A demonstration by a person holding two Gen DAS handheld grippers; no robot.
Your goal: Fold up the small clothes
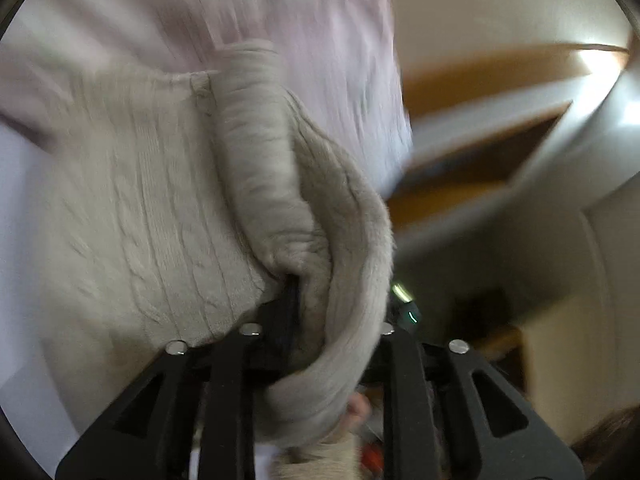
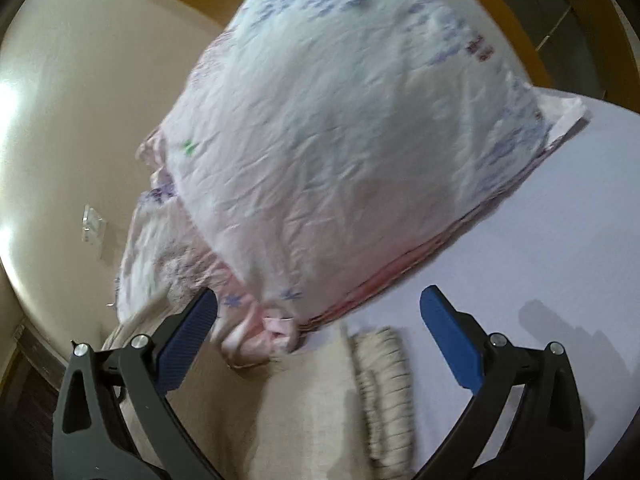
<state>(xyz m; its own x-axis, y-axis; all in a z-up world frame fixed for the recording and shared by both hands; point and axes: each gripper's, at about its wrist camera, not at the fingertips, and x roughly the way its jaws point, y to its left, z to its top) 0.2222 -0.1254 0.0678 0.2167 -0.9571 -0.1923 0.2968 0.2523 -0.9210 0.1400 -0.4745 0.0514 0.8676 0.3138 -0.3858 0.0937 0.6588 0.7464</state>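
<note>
A beige knitted garment (image 1: 152,216) fills the left wrist view, bunched and lifted. My left gripper (image 1: 296,312) is shut on a fold of it; the fabric hides the fingertips. In the right wrist view the same beige garment (image 2: 304,408) lies on the pale lilac sheet (image 2: 560,240), its ribbed cuff (image 2: 384,384) between the fingers. My right gripper (image 2: 320,316) is open and empty, just above the garment, with its blue pads (image 2: 188,344) spread wide.
A large white pillow (image 2: 340,152) with blue and red print lies just beyond the right gripper, at the bed's edge. A pale pink cloth (image 1: 304,40) sits behind the beige garment. Cream wall (image 2: 72,120) and a wooden frame (image 1: 480,72) are behind.
</note>
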